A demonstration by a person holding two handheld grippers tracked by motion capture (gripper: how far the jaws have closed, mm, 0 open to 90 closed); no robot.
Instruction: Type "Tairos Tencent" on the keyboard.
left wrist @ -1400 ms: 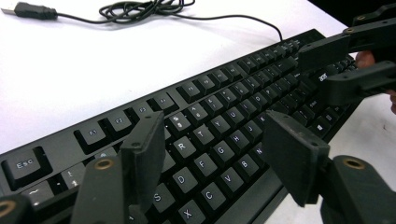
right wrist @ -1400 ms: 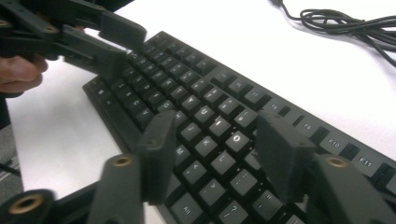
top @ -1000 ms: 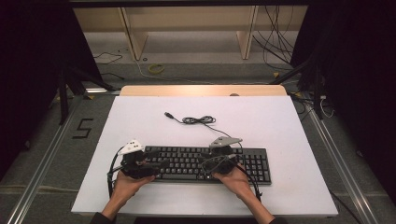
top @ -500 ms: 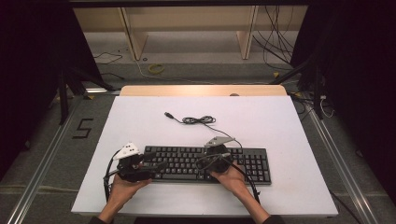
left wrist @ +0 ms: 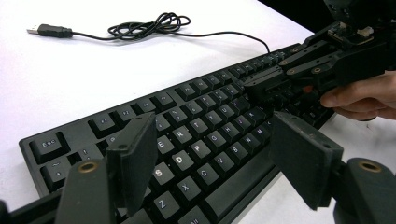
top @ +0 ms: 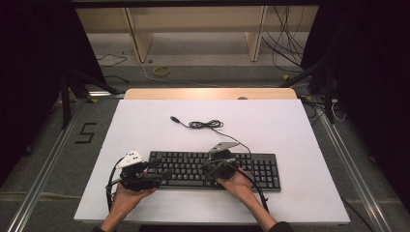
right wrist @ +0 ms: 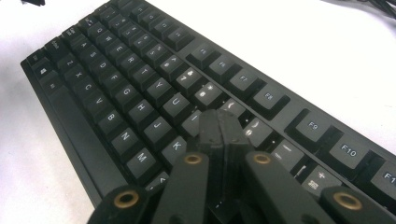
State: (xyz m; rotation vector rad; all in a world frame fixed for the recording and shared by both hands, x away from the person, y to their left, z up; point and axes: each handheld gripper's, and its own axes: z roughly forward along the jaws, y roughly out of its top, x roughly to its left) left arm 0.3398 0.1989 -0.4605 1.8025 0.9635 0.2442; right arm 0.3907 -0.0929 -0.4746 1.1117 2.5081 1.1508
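A black keyboard (top: 251, 170) lies across the near half of the white table, its cable running back to a coil (top: 205, 124) and a USB plug (left wrist: 46, 30). My left gripper (top: 162, 176) is at the keyboard's left end; in the left gripper view it (left wrist: 219, 156) stands open, its pads hovering over the lower letter rows with nothing between them. My right gripper (top: 206, 167) is over the middle of the keyboard (right wrist: 116, 84). In the right gripper view it (right wrist: 222, 125) is shut with nothing held, its tips down at the keys right of the U and J keys.
The white table (top: 290, 121) has bare room behind and to both sides of the keyboard. A wooden strip (top: 208, 94) edges its far side. Beyond stand shelf legs and loose cables on the floor (top: 159, 71). A hand (left wrist: 364, 95) holds the right gripper.
The right gripper has edged slightly left over the keys. The left hand and the keyboard have stayed where they were.
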